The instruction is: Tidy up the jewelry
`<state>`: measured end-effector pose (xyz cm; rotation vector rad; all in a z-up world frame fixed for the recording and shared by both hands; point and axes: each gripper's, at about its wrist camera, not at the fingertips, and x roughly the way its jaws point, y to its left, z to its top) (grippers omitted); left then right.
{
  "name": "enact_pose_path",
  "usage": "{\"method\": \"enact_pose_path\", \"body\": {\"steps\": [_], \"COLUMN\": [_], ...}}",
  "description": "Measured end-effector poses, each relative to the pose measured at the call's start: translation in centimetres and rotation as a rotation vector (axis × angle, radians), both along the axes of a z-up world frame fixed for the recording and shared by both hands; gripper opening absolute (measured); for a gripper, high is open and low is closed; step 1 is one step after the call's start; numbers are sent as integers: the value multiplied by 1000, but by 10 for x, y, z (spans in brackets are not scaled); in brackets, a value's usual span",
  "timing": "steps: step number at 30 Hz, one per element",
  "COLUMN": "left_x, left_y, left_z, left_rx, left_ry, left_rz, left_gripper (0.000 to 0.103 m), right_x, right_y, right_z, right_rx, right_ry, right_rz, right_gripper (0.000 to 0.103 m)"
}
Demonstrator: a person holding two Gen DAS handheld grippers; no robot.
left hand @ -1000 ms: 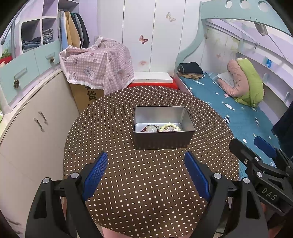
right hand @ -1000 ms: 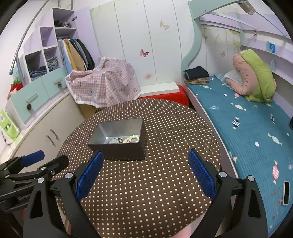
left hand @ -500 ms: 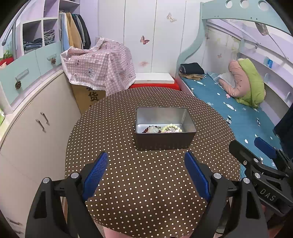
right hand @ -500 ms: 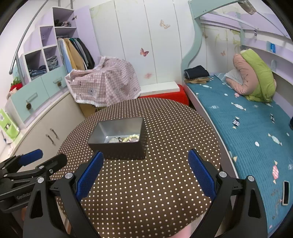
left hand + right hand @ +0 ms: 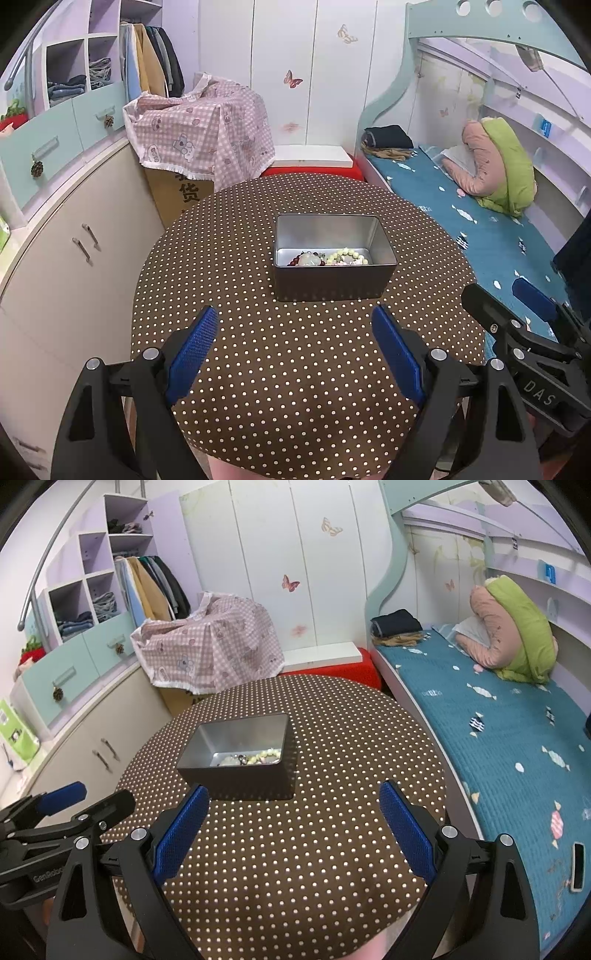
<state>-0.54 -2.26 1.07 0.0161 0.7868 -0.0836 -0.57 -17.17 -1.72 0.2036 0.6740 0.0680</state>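
Bracelets (image 5: 328, 257) already sit in the tin (image 5: 334, 284) on the tabletop (image 5: 295, 354) — looks about finished — left gripper (image 5: 295, 350) and right gripper (image 5: 293, 830) both wide open, empty.

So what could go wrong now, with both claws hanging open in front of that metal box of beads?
1. The bracelets lie bunched against the near wall of the tin; a claw reaching in may snag several at once.
2. The tin is deep and looks light, so the left claw or right claw could bump its rim and slide it on the dotted tablecloth.
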Motion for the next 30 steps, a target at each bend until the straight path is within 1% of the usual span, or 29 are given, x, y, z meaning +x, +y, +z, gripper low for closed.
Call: {"method": "enact_pose_path", "body": {"steps": [15, 30], "left_x": [-1, 1], "left_y": [3, 6], "left_z": [-1, -4], "left_rx": [-13, -10], "left_ry": [4, 9], "left_rz": [7, 10], "left_gripper": [83, 83], "right_x": [0, -1], "right_y": [-1, 2], "right_z": [-1, -4], "right_rx": [2, 6], "right_ry": [4, 14], "right_rz": [0, -1], "right_gripper": [90, 90]}}
